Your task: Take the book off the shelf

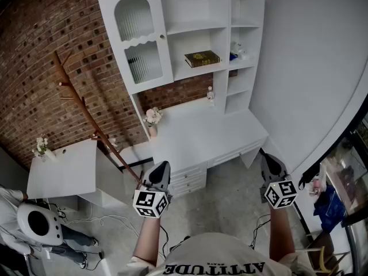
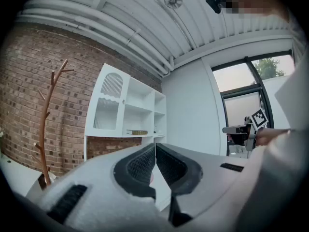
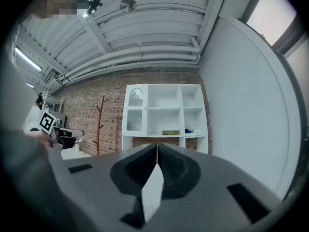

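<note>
Book (image 1: pixel 202 58) lies untouched on shelf (image 1: pixel 195 69), upper centre; left tongs (image 1: pixel 160 173) and right tongs (image 1: pixel 271 164), both closed and empty, low in frame.

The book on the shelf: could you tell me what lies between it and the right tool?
Head view: the white desk top lies between the right tool and the book, with a small ornament at its back.
</note>
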